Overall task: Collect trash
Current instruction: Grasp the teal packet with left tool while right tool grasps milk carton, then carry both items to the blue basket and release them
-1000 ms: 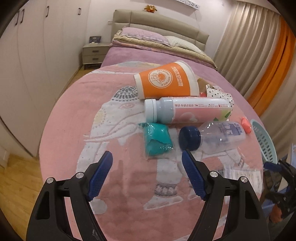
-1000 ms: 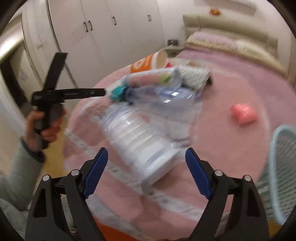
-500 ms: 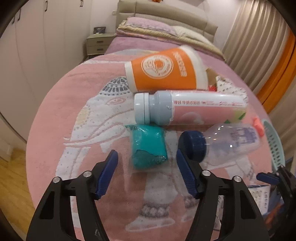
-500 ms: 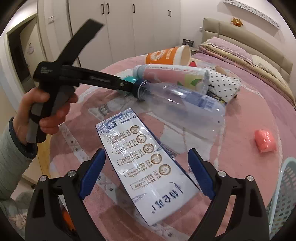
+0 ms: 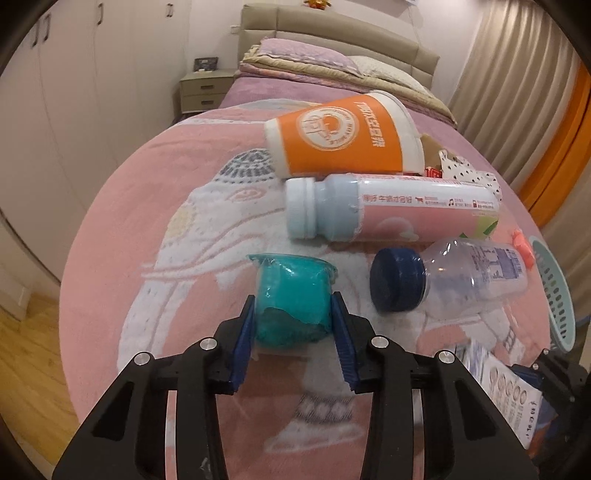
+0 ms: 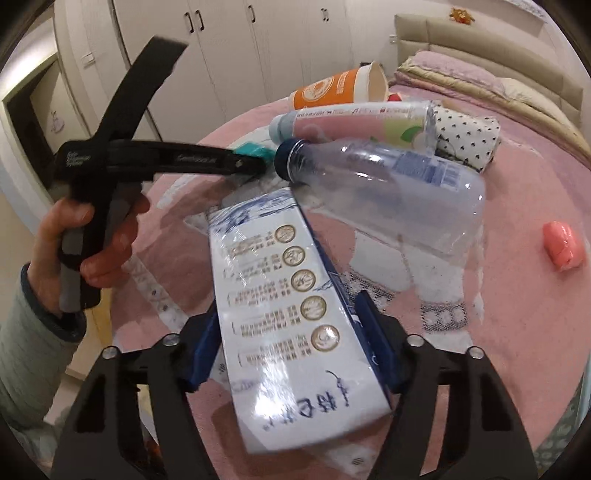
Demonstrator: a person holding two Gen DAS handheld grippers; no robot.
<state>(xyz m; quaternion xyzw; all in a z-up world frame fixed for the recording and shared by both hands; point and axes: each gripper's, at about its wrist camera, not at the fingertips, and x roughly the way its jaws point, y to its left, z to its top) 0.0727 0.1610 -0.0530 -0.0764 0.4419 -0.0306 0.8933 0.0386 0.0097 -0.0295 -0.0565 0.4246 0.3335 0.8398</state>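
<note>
Left gripper (image 5: 293,325): jaws have just been closing, from wide to narrow; blue pads now press both sides of the teal packet (image 5: 293,295), which rests on the blanket (image 5: 155,240); a second ago the packet lay clear ahead of the fingers, now it sits between them; judged gripped, ready to lift.

Right gripper (image 6: 291,347): jaws have just been closing on the white carton (image 6: 291,314); both pads lie along its long sides, the right-hand one against the blue edge; it has come down over the carton, which earlier lay ahead of the open fingers; judged held, though firmness cannot be told.

Meaning for the task: two pieces of trash taken at once; neither is lifted yet; the green basket (image 5: 557,291) at the bed's right edge looks like their destination.

Left on the blanket: orange cup (image 5: 343,136) on its side; pink bottle (image 5: 391,214) just below it; clear bottle (image 5: 454,277) with dark blue cap beside the teal packet; spotted wrapper (image 6: 465,136); pink packet (image 6: 563,245) well apart.

Surface: pink blanket with white elephant pattern, soft, over a purple bedspread.

Room: bedroom; padded headboard (image 5: 332,29); folded quilts and pillows; nightstand (image 5: 203,88); white wardrobes; curtains; wooden floor.
</note>
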